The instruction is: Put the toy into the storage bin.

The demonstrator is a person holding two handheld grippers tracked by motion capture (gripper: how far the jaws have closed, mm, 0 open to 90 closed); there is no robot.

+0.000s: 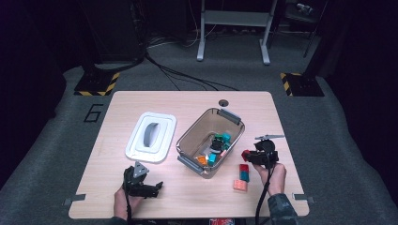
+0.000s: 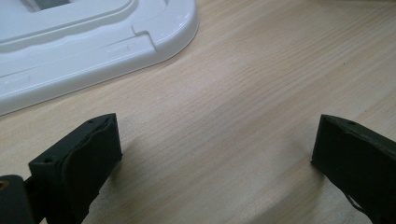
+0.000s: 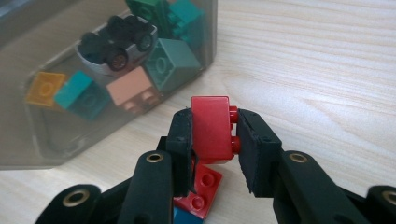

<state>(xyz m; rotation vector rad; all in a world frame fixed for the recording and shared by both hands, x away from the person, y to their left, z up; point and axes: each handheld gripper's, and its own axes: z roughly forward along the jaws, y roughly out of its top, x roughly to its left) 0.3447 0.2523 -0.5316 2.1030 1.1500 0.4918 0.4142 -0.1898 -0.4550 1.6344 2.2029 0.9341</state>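
Several bricks already in the bin (image 1: 233, 125); right gripper (image 3: 215, 135) clamped on red brick (image 3: 211, 128) beside it, few bricks (image 1: 242, 177) left on table. Left gripper (image 2: 215, 154) wide open, empty.

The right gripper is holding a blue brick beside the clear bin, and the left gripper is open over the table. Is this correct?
Not quite: the brick is red, not blue, as the right gripper view shows. The right gripper is shut on it beside the clear bin, and the left gripper is open over the table.
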